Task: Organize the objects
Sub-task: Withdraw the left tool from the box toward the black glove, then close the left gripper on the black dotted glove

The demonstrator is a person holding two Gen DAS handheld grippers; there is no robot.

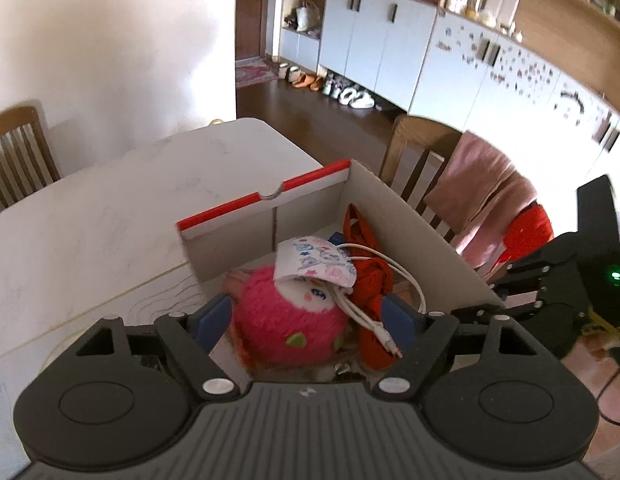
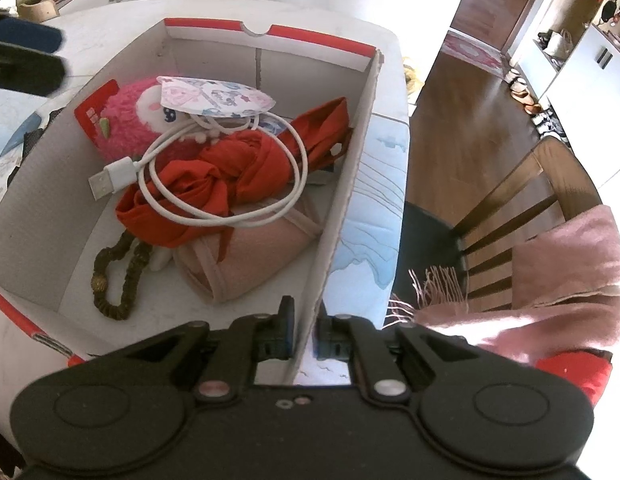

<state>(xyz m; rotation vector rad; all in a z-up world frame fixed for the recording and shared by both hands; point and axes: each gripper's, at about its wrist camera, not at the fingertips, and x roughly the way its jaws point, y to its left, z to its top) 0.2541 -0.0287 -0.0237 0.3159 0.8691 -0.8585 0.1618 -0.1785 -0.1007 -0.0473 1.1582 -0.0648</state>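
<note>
Cardboard box (image 2: 342, 184), white with red trim, sits on our pale worktop (image 1: 109, 208). Inside we see a pink plush toy (image 1: 289, 320), a printed face mask (image 2: 213, 96) lying on it, a coiled white USB cable (image 2: 229, 168) over a knotted red cloth (image 2: 237, 168), a folded pink fabric (image 2: 253, 248) and a dark beaded bracelet (image 2: 117, 280). Our left gripper (image 1: 307, 320) hangs above the plush, fingers wide and empty. Our right gripper (image 2: 303, 340) pinches the box's right wall, fingers narrow.

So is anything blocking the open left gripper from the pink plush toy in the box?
Partly. A patterned face mask lies over the pink plush toy, and a white USB cable trails beside it. The left gripper is otherwise unobstructed.
</note>
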